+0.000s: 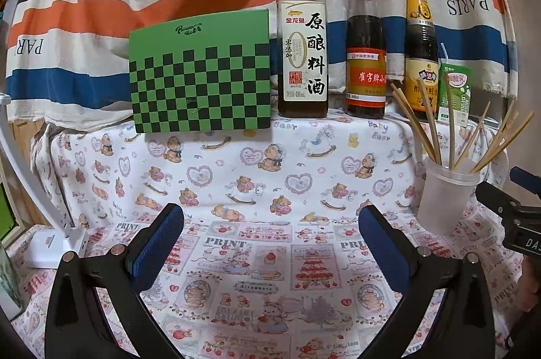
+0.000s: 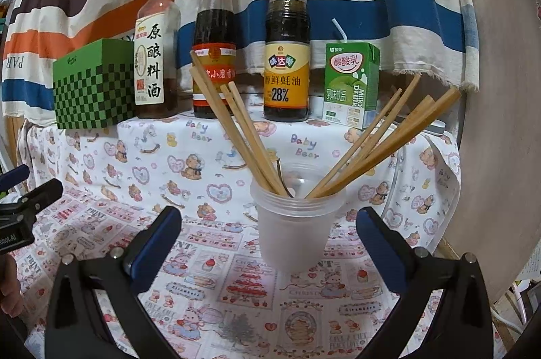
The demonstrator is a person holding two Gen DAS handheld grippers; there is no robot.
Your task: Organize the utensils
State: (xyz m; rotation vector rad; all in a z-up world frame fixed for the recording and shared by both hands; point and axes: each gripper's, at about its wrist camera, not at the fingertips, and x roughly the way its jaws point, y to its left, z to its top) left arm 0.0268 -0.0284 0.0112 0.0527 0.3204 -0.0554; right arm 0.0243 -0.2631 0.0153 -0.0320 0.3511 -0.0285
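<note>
- Chopsticks (image 2: 252, 136) stand in the frosted plastic cup (image 2: 297, 230), fanned in two bunches: one leans up-left, the other (image 2: 382, 146) up-right. Long axes run steeply up out of the cup, tips down inside, butt ends splayed outward. A thin metal handle, maybe a spoon, shows in the cup too; too small to be sure.
- Cup sits on the worktop (image 2: 209, 291) just ahead of your right hand-held gripper (image 2: 268, 244), roughly centred between its jaws but not touched. In the left view it is off to the right (image 1: 446, 200).
- Both hand-held grippers are released, jaws spread wide, nothing in them; left hand-held gripper (image 1: 270, 237) hangs over bare cloth.
- Tip-over risk: the cup looks light and top-heavy with that fan. Nudge a splayed end while reaching in and you likely lever the whole cup over.
- Squeeze risk: clamp the thin wall hard and it probably flexes and slips.
- Collateral: oyster sauce bottle (image 2: 287, 54), sesame oil bottle (image 2: 214, 54), cooking wine bottle (image 2: 155, 54) and milk carton (image 2: 351, 85) stand behind; a swept chopstick could knock the carton.
- Cloth may bunch if you drag the cup.
</note>
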